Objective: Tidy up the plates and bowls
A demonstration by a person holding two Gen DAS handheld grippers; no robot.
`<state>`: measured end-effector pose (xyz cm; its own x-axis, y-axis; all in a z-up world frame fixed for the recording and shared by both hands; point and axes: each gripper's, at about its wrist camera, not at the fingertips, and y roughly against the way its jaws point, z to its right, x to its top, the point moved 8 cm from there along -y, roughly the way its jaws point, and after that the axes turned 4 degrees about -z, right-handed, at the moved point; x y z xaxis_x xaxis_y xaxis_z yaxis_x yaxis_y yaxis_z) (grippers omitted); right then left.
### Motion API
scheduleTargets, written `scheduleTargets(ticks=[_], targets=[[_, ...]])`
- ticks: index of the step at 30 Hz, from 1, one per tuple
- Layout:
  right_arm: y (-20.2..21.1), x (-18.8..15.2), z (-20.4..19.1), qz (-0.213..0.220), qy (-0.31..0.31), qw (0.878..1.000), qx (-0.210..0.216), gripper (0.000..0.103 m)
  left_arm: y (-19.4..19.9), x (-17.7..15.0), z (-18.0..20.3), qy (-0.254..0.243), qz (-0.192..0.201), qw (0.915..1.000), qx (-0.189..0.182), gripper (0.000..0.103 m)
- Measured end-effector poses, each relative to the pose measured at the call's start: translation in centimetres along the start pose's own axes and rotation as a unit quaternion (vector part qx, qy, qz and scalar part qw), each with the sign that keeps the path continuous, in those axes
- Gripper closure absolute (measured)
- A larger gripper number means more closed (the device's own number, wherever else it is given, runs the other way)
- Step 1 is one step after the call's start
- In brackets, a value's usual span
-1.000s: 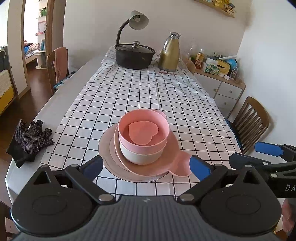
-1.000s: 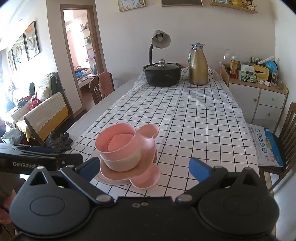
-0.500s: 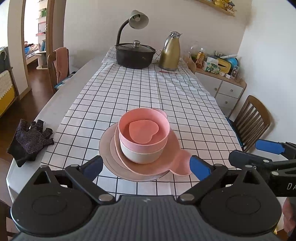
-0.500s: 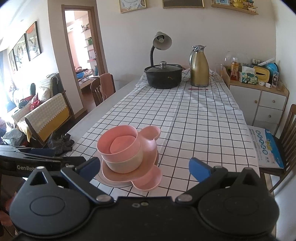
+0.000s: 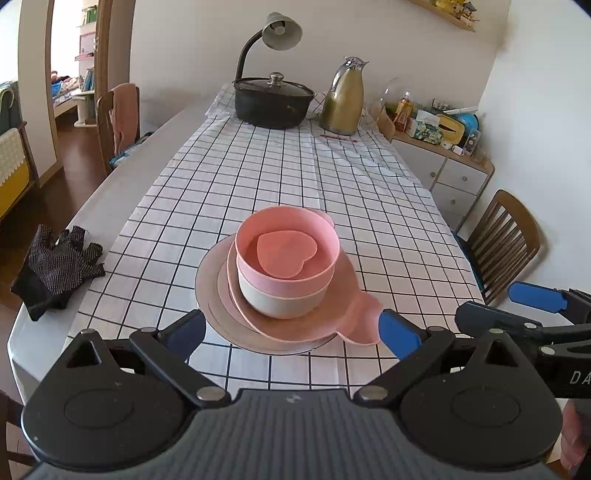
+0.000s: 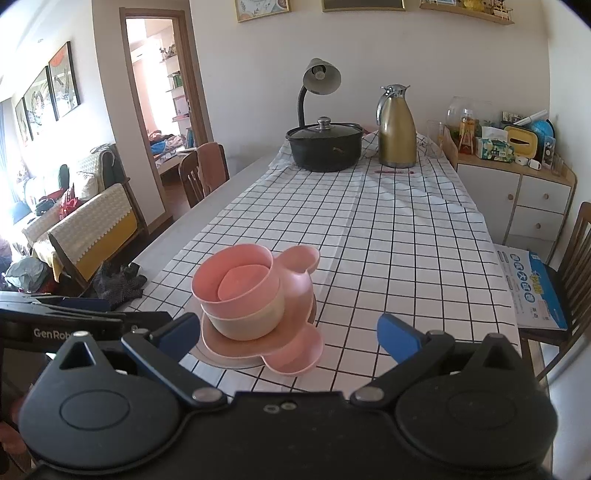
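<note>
Near the table's front edge stands one stack. A brownish round plate is at the bottom, with a pink eared plate on it. A cream bowl comes above that, then a pink bowl holding a small heart-shaped dish. My left gripper is open just short of the stack, a finger on either side of its front. My right gripper is also open and holds nothing, with the pink bowl and eared plate slightly left of its centre. Each gripper shows in the other's view: right gripper, left gripper.
A black lidded pot, a gold jug and a desk lamp stand at the far end of the checked cloth. Black gloves lie at the left table edge. A wooden chair and a cabinet stand to the right.
The right wrist view has shifted very slightly. Both grippers stay open, and the stack has not moved.
</note>
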<state>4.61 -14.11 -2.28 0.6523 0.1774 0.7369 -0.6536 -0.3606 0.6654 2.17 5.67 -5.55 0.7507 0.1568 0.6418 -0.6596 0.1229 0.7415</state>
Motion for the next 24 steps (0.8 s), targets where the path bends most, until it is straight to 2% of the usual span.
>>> scheduleTargets(ticks=[13,24], targets=[[-0.08,-0.29,0.35,-0.002,-0.013,1.0,-0.003,0.001,-0.13,0.07,0.31,-0.019,0.007,0.9997,0.009,0.002],[-0.45,-0.29,0.31,-0.008,-0.016,1.0,-0.004,0.001,-0.65,0.05,0.17,-0.015,0.0,0.9999,0.007,0.002]])
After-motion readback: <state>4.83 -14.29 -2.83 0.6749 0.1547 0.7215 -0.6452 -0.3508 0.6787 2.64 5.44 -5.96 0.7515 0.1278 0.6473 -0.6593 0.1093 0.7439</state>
